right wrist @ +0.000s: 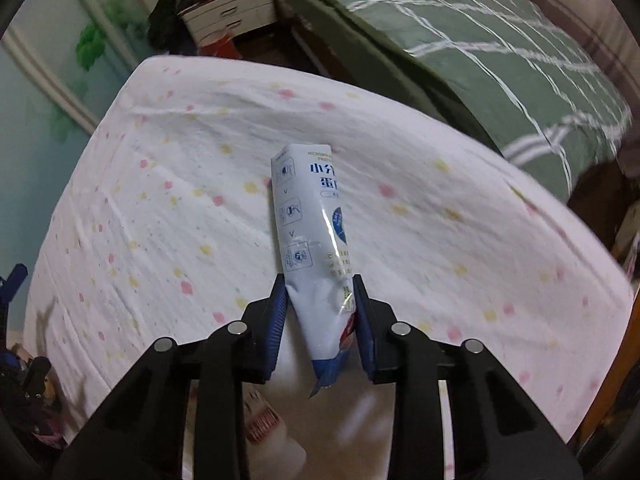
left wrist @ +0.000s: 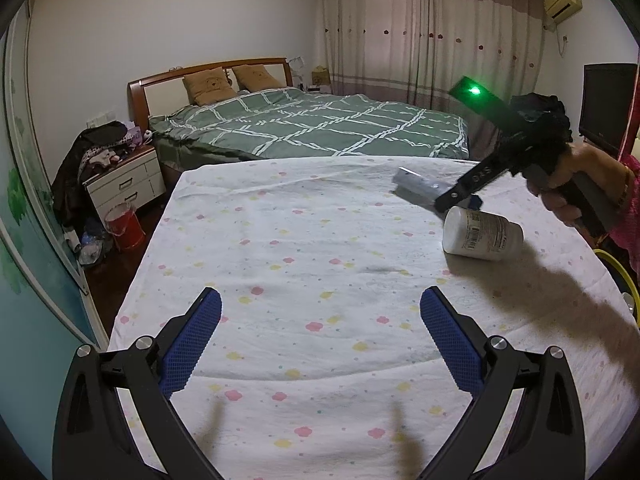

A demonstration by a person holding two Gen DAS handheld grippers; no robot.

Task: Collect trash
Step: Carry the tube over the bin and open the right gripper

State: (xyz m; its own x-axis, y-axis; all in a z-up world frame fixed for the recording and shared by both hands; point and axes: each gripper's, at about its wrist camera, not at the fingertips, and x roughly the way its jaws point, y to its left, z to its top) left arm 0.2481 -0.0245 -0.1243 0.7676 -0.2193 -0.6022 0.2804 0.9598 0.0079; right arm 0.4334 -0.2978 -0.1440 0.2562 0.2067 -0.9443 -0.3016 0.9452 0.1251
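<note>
Your right tool (right wrist: 320, 292) is pinching a white and blue sachet (right wrist: 310, 216) near its lower end, both blue pads pressed against the crumpled foil, with most of the packet sticking out forward above the flower-print sheet (right wrist: 160, 208). From the left wrist view the same packet (left wrist: 414, 186) appears held just above the sheet, close beside a white bottle (left wrist: 482, 236) that lies on its side. Your left tool (left wrist: 320, 308) hangs spread wide over the near part of the sheet with nothing between its pads.

The grip sits low on a soft, slippery packet, so keep steady pressure and avoid quick wrist turns; the long free end could swing and work loose. Lift straight up before you travel, so the sachet does not brush the bottle and set it rolling.

I see no bin clearly in these views. The bottle is probably the next piece; approach it across its round body with the spread left tool, pads on either side.
</note>
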